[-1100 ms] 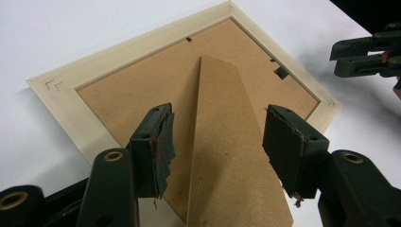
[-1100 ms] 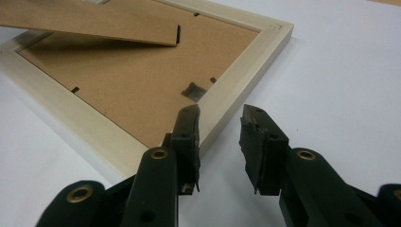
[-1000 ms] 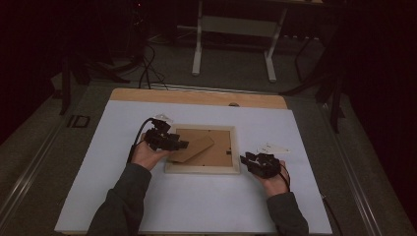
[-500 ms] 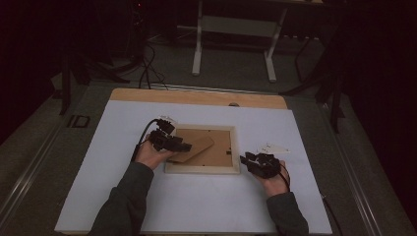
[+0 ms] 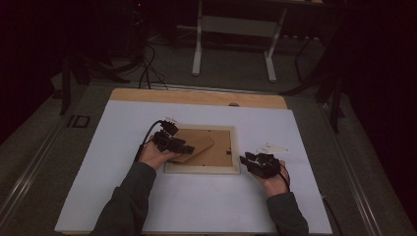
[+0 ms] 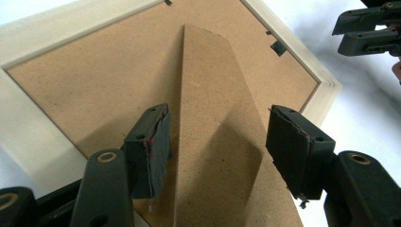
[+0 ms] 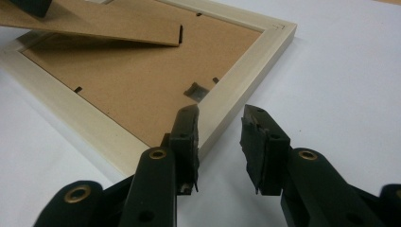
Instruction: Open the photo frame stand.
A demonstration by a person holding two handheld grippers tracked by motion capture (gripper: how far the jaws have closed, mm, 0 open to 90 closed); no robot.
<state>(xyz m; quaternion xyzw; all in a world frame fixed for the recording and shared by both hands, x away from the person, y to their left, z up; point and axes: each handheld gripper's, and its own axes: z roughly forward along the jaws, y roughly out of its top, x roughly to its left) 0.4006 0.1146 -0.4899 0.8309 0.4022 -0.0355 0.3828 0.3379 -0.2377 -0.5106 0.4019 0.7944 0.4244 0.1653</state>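
The far half of the room is dark, and from above my own grippers are small black shapes whose jaws I cannot read. In my left gripper view the near end of the stand [image 6: 215, 142] runs out of the bottom edge, so how it ends there is cut off. In my right gripper view the far corner of the picture frame [image 7: 246, 75] is covered by that raised stand, which shows there as a tilted brown board.

The frame lies face down on the white table [image 5: 196, 201], between my two hands, its brown back [image 6: 94, 80] upward. My left gripper [image 6: 215, 146] has just been spreading its jaws; they stand wide on either side of the stand, which lies between them, the left pad close beside its edge and the right pad clear of it, neither one pressing. My right gripper [image 7: 218, 137] has its jaws partly apart astride the pale rim at the frame's near right corner, one pad over the backing side and one over the table. I cannot tell whether either pad touches the rim.

White surface lies open to the right of the frame and in front of it. A small white slip [image 5: 273, 147] lies just beyond my right gripper.
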